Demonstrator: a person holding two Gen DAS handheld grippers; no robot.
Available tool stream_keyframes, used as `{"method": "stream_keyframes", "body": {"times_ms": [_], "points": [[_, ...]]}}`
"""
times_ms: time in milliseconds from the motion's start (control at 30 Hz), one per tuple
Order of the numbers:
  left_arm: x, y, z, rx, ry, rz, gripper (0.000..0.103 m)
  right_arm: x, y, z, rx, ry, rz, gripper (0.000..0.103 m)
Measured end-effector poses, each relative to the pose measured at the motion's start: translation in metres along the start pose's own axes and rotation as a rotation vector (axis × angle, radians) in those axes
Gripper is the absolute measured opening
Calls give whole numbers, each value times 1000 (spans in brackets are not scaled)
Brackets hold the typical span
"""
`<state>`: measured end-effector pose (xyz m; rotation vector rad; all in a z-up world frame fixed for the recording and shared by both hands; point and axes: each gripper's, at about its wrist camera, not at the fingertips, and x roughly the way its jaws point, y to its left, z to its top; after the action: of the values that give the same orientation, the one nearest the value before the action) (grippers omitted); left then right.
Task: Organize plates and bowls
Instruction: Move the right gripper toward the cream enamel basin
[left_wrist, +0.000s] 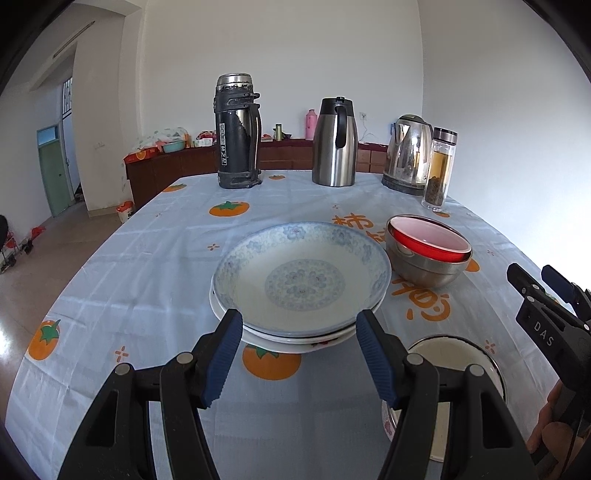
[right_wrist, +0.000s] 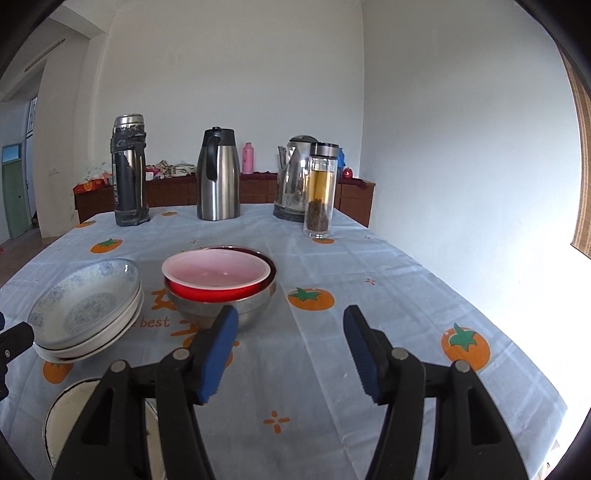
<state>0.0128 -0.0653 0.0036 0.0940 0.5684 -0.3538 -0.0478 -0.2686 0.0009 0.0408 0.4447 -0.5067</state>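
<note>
With the plates (left_wrist: 301, 284) stacked mid-counter beside the red bowl (right_wrist: 218, 275) nested in the steel bowl (right_wrist: 225, 306), we judged only the near enamel dish (right_wrist: 70, 410) remained, both our left claw (left_wrist: 299, 354) and right claw (right_wrist: 290, 350) released, grasping nothing.

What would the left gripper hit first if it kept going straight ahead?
Most likely the near rim of the blue-patterned porcelain plate topping the plate stack; the open left gripper frames it, though depth is hard to judge.

White walls (left_wrist: 280, 55), dark wooden sideboard (left_wrist: 177, 166), green door (left_wrist: 55, 173).
</note>
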Motion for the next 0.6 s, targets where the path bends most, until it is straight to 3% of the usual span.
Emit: {"method": "stream_keyframes", "body": {"times_ms": [367, 600], "points": [[-3, 0, -6, -5, 23, -28, 66, -26, -7, -6, 26, 47, 68, 61], [-2, -3, -13, -15, 63, -71, 66, -42, -7, -20, 77, 125, 207, 59]]}}
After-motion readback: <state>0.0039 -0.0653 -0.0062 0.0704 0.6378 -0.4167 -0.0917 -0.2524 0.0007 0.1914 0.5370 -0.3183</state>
